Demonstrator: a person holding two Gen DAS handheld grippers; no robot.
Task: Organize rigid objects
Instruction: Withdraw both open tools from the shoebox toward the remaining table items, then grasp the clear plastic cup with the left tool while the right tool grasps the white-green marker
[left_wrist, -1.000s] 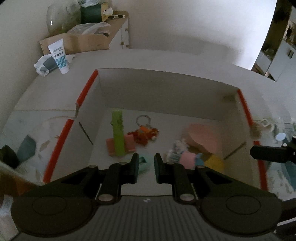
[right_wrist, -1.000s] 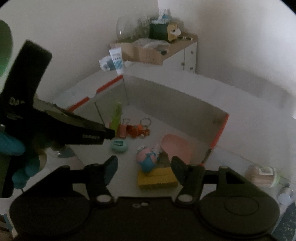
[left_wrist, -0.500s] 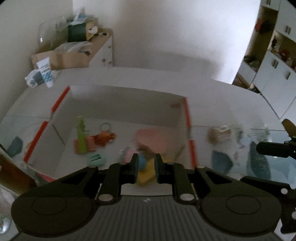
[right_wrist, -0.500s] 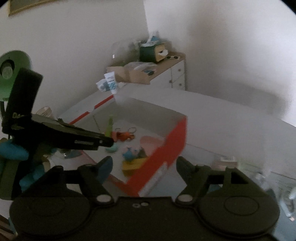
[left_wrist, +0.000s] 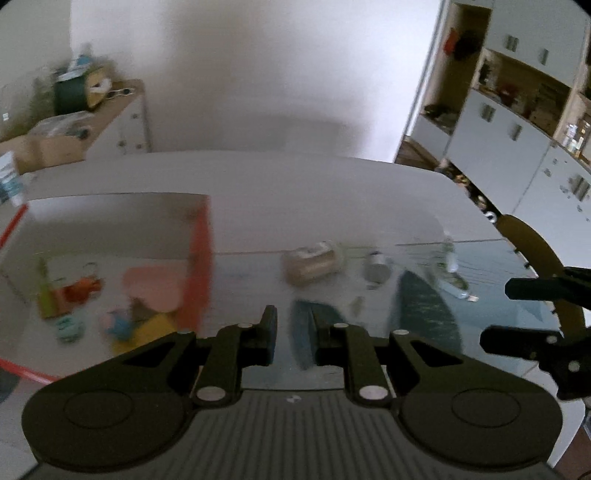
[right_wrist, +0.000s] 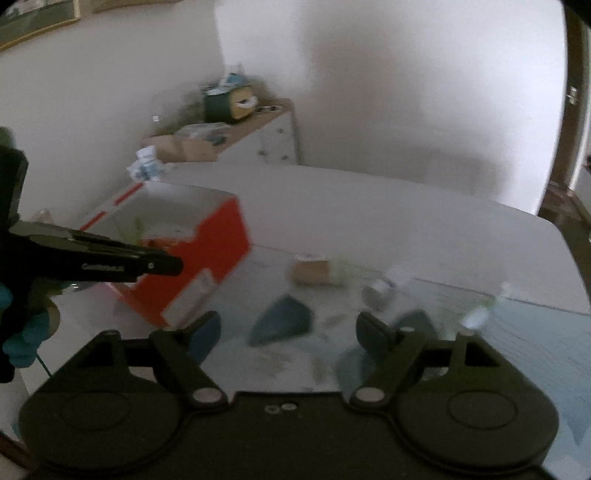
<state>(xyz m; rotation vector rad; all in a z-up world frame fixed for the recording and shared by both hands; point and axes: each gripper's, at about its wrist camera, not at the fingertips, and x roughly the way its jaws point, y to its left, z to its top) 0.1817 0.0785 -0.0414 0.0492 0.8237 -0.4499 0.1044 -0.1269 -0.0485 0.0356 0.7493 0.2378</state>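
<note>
Right gripper empty, jaws opening; left gripper closed on nothing. Beige jar lies at 12 o'clock, red-edged box at 10. Widen fully, straddle jar across its width, then close.

- One box, red-sided, at the tabletop's left edge.
- Inside it, about seven small things; blur prevents a sure count. Among them one pink dish and one yellow block.
- One tan jar lying on the tabletop.
- Two grippers: left, right.
</note>
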